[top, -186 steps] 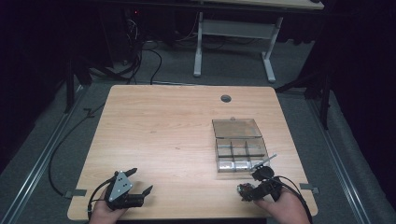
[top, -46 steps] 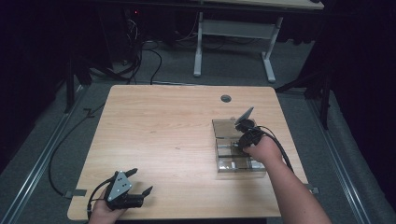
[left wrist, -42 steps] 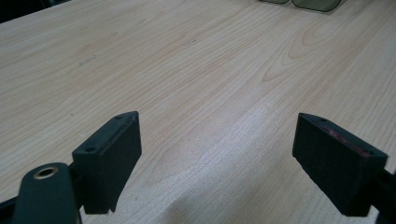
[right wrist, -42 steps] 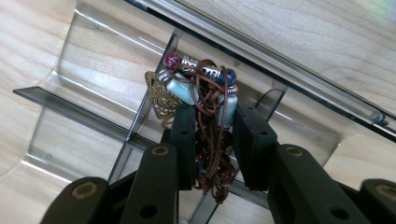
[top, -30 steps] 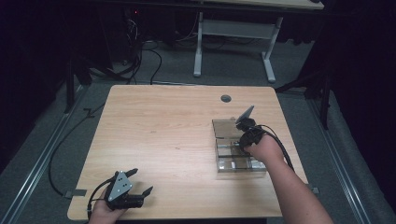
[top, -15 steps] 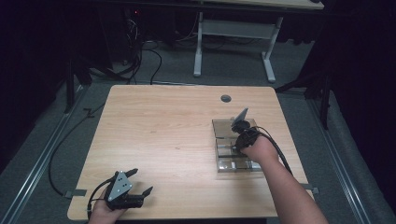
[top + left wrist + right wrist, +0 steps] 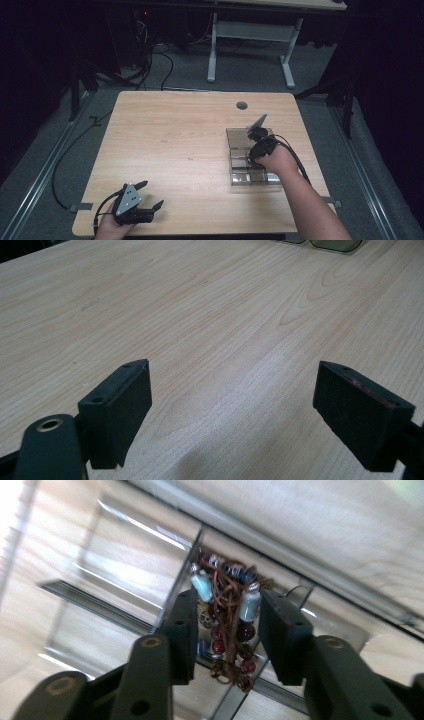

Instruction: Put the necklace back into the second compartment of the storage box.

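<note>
While right tool point(image 7: 225, 625) pinches bead bracelet point(image 7: 227, 615) | left tool point(image 7: 235, 410) agape

From my remote station, the high view looks down on a pale wood-grain tabletop point(image 7: 175, 135) with a small round dark grommet hole point(image 7: 242, 105) near its far edge. Small grey brackets sit at its near left corner point(image 7: 80, 206) and near right corner point(image 7: 336, 203). The tabletop stands on a grey carpeted floor point(image 7: 250, 75), flanked by a metal floor rail on the left point(image 7: 35, 190) and another on the right point(image 7: 365, 170). A black cable point(image 7: 62, 155) loops across the carpet to the left. Beyond the tabletop stands a white desk frame point(image 7: 250, 35), with a tangle of dark cables point(image 7: 150, 45) beside it. The room behind lies in darkness.
</note>
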### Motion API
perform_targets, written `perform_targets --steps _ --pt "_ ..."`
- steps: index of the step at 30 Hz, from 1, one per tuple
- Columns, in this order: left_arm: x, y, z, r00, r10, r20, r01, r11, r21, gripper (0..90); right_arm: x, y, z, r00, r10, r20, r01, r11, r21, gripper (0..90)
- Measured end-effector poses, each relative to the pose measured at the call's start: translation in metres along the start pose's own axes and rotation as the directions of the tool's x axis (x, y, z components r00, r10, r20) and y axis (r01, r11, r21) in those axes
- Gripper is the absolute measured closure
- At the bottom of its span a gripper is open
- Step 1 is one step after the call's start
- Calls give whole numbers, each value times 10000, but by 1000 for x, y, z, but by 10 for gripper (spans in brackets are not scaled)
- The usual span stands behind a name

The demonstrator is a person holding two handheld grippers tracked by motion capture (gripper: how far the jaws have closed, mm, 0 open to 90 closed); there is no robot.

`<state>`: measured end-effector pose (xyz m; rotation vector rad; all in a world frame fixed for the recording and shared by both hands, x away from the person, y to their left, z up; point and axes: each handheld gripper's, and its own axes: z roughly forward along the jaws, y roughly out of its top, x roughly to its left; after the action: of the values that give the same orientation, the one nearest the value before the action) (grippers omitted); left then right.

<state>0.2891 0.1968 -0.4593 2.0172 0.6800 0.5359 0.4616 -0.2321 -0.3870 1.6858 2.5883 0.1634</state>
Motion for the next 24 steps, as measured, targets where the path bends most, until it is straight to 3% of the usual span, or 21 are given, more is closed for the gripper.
perform_targets --steps 2,6,9,18,24 --pt "0 0 0 10000 -4 -5 4 10000 -2 162 -2 -2 -8 9999 -1 -104 -1 9998 -181 607" --pt "-1 0 1 10000 -5 -18 5 10000 -15 162 0 -9 -16 9996 -133 -265 132 9999 -45 759" --pt "-1 0 1 10000 -6 -11 6 10000 -43 162 1 -14 -11 9997 -240 28 239 9993 303 861" --pt "0 0 0 10000 -5 -15 5 10000 -11 162 -2 -13 13 9999 -3 164 -6 9983 576 899" --pt "0 0 0 10000 -4 -22 4 10000 -15 162 -1 -12 4 10000 -8 51 6 9994 333 871"
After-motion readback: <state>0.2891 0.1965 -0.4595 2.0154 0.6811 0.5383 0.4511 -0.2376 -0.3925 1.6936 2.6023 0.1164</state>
